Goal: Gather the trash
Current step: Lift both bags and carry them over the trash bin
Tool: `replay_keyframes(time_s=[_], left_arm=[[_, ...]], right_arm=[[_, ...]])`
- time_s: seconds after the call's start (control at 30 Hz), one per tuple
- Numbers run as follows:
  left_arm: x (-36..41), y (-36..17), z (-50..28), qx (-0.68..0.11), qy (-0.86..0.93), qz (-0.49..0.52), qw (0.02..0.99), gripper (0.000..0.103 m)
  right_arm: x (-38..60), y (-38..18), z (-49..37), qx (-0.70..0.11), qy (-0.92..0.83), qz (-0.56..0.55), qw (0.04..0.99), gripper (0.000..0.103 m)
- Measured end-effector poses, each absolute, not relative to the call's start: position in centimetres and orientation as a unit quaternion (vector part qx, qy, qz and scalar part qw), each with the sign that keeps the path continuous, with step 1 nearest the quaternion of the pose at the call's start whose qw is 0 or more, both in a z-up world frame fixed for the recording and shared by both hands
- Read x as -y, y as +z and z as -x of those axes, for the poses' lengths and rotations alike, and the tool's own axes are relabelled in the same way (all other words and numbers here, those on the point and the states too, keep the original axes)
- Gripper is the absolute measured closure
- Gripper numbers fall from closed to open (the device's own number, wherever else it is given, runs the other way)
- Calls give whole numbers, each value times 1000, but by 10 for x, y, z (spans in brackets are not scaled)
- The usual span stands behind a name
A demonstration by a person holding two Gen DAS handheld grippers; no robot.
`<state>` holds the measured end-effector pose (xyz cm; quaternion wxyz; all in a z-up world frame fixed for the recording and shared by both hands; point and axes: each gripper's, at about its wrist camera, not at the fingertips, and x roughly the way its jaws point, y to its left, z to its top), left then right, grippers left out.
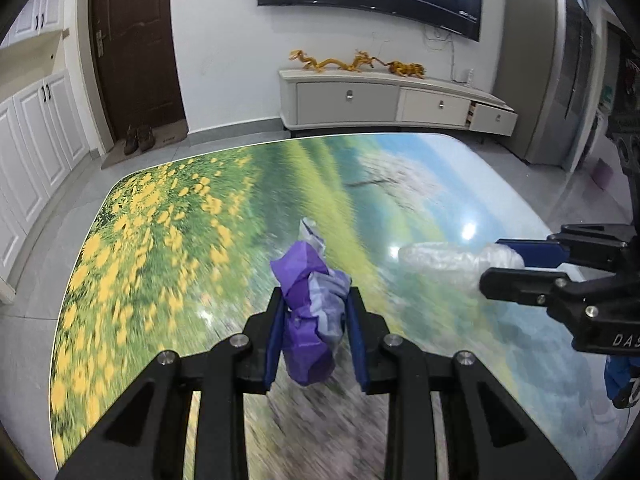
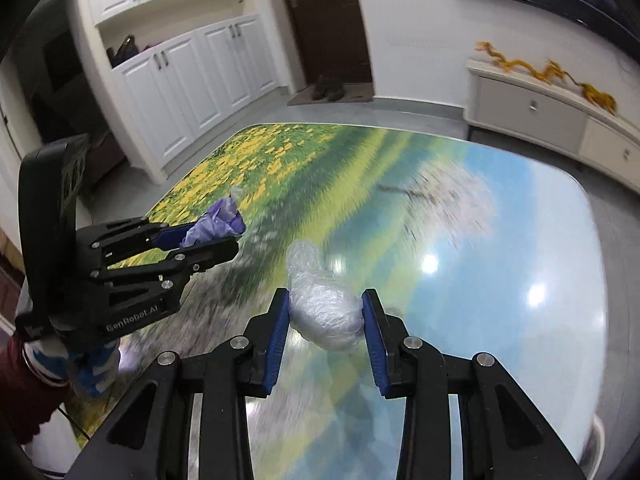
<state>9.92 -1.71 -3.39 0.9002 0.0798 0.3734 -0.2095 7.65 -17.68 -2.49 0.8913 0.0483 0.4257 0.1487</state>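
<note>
White cabinets (image 1: 36,136) line the left wall, a dark door (image 1: 134,48) far off, grey tiled floor (image 1: 44,272) below.

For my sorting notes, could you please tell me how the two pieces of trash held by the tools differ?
The purple crumpled paper is opaque and coloured violet, while the clear plastic wad is see-through and whitish. The paper sits in the left tool; the plastic sits in the right tool. Both are crumpled and clamped between blue pads above the table.
</note>
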Motion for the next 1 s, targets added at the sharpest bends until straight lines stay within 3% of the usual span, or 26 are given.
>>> replay_keyframes(time_s=[0.47,1.0], left_arm=[[26,-10,-13,-352,-232,-62,905,75],[56,12,18,-325,-237,-98,910,75]], right_arm=[[204,-10,33,-412,79,-90,903,67],[227,5,67,-380,54,-97,918,67]])
